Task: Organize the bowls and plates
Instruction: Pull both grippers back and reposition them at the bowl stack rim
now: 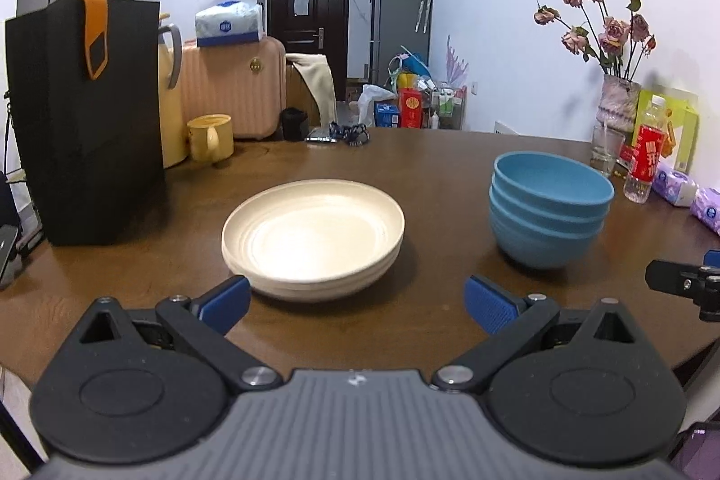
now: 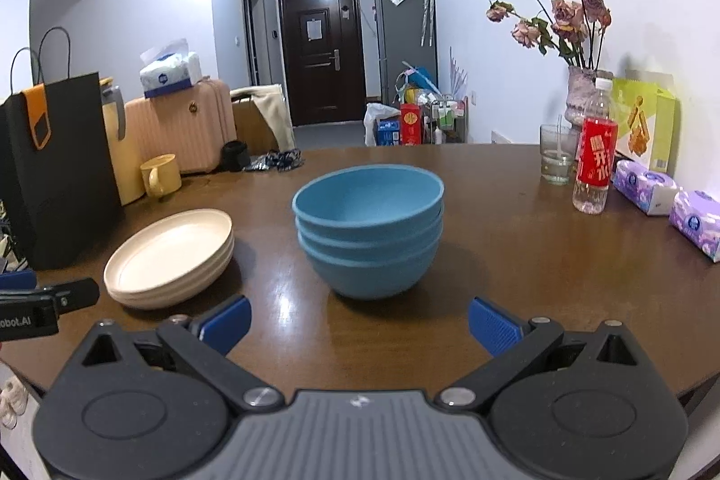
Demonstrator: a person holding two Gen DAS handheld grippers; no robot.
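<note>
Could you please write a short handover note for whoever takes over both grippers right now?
Left gripper: open, empty, facing the stack of cream plates.
Right gripper: open, empty, facing the stack of blue bowls.
Both stacks sit side by side on the brown table, plates left of bowls, apart from each other.
Done: plates and bowls each look nested into one stack.
Left: probably nothing but moving the stacks, if required; I see no loose dishes.

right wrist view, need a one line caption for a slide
Open right gripper faces a nested stack of blue bowls on a brown table, cream plates stacked to its left.
</note>
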